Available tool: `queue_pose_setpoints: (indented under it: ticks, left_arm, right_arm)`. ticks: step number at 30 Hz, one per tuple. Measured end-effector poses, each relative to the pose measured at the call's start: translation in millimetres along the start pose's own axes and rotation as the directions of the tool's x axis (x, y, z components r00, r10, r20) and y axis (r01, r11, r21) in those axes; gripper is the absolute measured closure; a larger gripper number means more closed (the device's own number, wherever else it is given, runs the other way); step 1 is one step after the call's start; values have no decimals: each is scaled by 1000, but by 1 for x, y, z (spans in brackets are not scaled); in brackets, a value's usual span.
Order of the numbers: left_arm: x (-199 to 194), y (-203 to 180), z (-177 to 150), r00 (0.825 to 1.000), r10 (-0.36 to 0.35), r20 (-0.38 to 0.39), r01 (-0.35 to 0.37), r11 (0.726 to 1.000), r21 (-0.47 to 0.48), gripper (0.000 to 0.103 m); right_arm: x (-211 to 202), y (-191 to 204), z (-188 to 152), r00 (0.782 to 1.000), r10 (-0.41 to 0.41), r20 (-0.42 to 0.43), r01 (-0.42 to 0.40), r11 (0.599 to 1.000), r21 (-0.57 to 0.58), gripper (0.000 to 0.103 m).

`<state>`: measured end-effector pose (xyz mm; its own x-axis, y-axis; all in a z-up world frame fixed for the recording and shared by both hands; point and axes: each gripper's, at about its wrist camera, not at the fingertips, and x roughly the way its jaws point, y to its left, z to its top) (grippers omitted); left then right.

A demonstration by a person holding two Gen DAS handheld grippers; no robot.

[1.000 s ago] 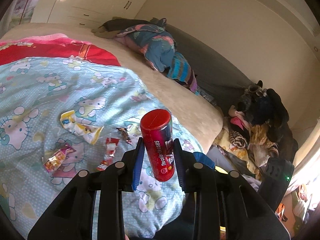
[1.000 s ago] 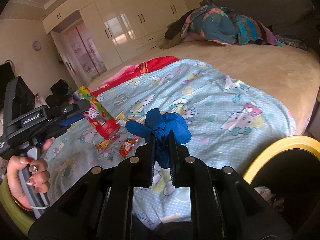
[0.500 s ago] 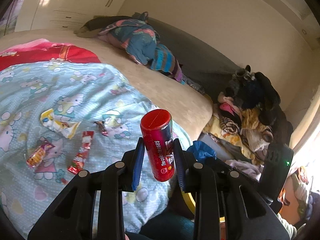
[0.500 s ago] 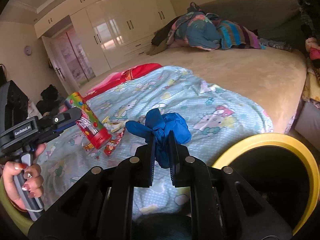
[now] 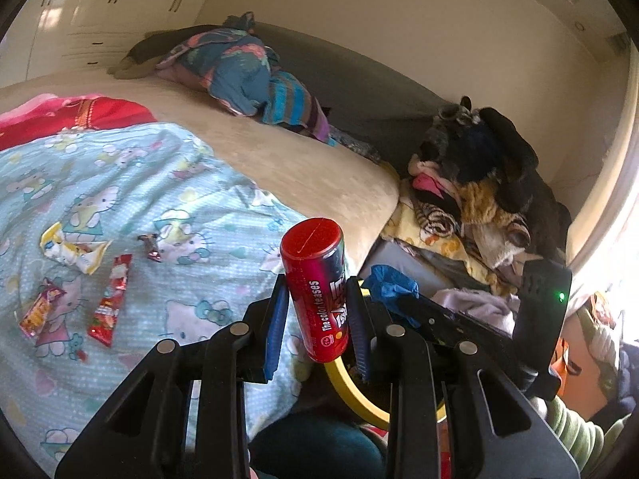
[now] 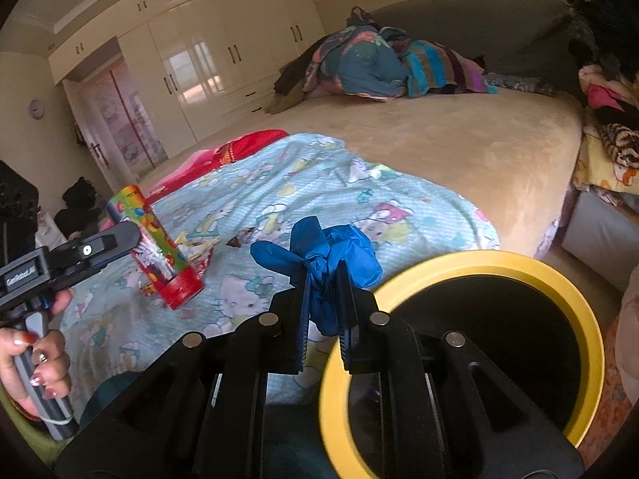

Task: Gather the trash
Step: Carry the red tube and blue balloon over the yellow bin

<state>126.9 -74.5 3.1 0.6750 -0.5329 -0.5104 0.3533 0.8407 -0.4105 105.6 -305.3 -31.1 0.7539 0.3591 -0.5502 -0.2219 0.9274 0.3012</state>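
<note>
My left claw (image 5: 315,311) was closed partway, its blue pads pinching a red cylindrical candy tube (image 5: 317,291) with white lettering on its label; the tube stood nearly upright between the fingers, cap end up, held above the edge of the pale blue cartoon-cat bedspread (image 5: 120,207). My right claw (image 6: 323,299) was pressed almost fully together on a crumpled blue rubber glove (image 6: 323,255), which bulged out above the fingertips. Just beside and below that glove sat a round black bin with a yellow rim (image 6: 479,257), mouth open. On the bedspread lay loose litter: a red snack wrapper (image 5: 111,307), a yellow and white crumpled wrapper (image 5: 72,248), an orange sweet packet (image 5: 38,311) and a small dark foil wrapper (image 5: 151,248).
</note>
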Motion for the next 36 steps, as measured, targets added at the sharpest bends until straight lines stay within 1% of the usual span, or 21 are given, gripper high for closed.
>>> queue_pose_setpoints:
  ticks: [10,18,26,36]
  left_arm:
    - [13,-28,-9,999,-34,-35,36,998,61,75]
    - [27,-48,-17,996,-56,-67,63,992,105,75]
    - [40,-70,-30,992,-74,-106,90,983,157,75]
    - [63,-93,-52,982,-91,-166,125,971,204,75]
  right_arm:
    - [-22,-27,-5,998,-63,-4,63,998,-14,95]
    - [-34,-48,-11,994,-106,-8,106,994,0,95]
    - [-37,-62,-14,992,-124,-10,124,992,21,95]
    - [-35,-85,-23,987,-157,-24,158,985,65,95]
